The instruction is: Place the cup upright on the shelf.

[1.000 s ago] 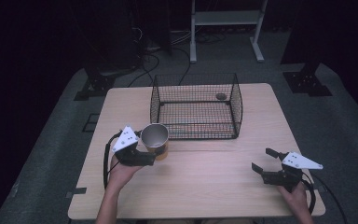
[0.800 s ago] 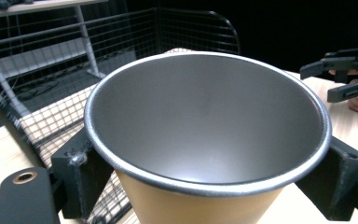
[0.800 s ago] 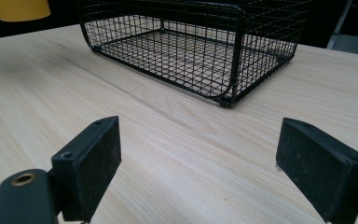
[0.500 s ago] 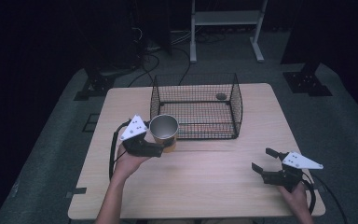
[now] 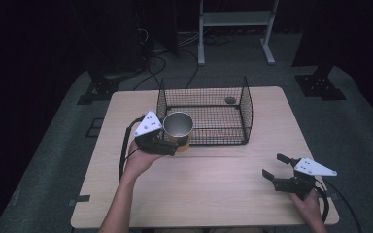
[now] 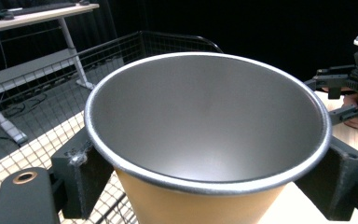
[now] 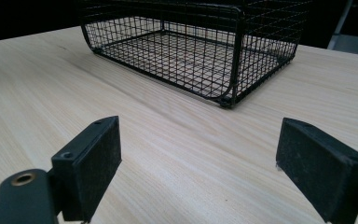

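Observation:
An orange cup with a silver inside hangs above the table at the front left corner of the black wire basket. My left gripper is shut on the cup, its jaws pressing the two sides just under the rim. In the left gripper view the cup stands upright and empty, with the basket behind it. My right gripper rests low at the table's front right, open, with nothing between its pads. It faces the basket across bare wood.
A small dark object lies inside the basket near its far right corner. The wooden table has free room along the front. A white metal frame and cables stand on the floor behind the table.
My left hand has carried the cup up and to the right, from beside the basket's front left to its front left corner. The right gripper has stayed put.

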Demonstrator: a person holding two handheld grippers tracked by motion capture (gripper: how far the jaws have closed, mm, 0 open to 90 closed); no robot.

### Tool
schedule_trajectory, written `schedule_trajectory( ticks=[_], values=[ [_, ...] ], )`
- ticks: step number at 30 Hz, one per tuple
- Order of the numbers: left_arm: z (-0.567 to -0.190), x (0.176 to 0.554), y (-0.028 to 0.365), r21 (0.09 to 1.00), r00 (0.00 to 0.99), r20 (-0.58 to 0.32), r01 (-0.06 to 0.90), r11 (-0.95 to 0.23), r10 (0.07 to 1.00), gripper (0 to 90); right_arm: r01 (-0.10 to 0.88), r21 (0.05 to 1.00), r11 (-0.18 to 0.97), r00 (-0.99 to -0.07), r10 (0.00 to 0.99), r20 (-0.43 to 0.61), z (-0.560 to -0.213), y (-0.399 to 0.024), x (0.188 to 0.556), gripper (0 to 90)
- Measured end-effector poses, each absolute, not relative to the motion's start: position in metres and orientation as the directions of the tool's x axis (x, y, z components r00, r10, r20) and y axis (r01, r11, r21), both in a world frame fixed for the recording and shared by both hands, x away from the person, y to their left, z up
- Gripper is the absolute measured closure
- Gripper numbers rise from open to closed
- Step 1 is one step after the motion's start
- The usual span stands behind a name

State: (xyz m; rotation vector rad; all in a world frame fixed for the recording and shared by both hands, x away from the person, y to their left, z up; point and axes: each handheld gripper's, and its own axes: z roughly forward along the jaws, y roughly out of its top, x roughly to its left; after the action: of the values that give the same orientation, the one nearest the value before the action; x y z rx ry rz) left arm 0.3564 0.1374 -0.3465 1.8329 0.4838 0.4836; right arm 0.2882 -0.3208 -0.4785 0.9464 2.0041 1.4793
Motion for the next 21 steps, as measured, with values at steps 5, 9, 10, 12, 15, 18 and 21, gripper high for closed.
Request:
schedule_trajectory(
  ticks=[5, 9, 10, 12, 15, 18, 21],
  values=[
    [-0.338, 0.367, 0.127, 0.95, 0.842, 0.089, 0.088, -0.299, 0.531, 14.1, 0.25, 0.952, 0.178, -0.653, 0.757, 0.03, -0.478, -0.321, 0.288, 13.0],
    [-0.333, 0.374, 0.121, 0.951, 0.847, 0.087, 0.085, -0.296, 0.525, 14.1, 0.251, 0.952, 0.175, -0.653, 0.757, 0.032, -0.478, -0.321, 0.288, 13.0],
    [-0.333, 0.376, 0.12, 0.952, 0.849, 0.082, 0.087, -0.292, 0.522, 14.1, 0.249, 0.953, 0.174, -0.653, 0.757, 0.032, -0.479, -0.321, 0.288, 13.0],
    [-0.331, 0.38, 0.117, 0.951, 0.85, 0.082, 0.089, -0.296, 0.52, 14.1, 0.248, 0.953, 0.174, -0.653, 0.756, 0.032, -0.479, -0.321, 0.288, 13.0],
    [-0.329, 0.386, 0.112, 0.953, 0.852, 0.078, 0.089, -0.289, 0.517, 14.1, 0.247, 0.954, 0.172, -0.653, 0.756, 0.033, -0.479, -0.321, 0.288, 13.0],
    [-0.327, 0.391, 0.107, 0.952, 0.856, 0.073, 0.093, -0.291, 0.512, 14.1, 0.246, 0.954, 0.171, -0.653, 0.756, 0.033, -0.479, -0.321, 0.289, 13.0],
    [-0.324, 0.396, 0.103, 0.95, 0.858, 0.077, 0.091, -0.298, 0.508, 14.1, 0.246, 0.954, 0.17, -0.653, 0.756, 0.034, -0.479, -0.322, 0.289, 13.0]
  ],
)
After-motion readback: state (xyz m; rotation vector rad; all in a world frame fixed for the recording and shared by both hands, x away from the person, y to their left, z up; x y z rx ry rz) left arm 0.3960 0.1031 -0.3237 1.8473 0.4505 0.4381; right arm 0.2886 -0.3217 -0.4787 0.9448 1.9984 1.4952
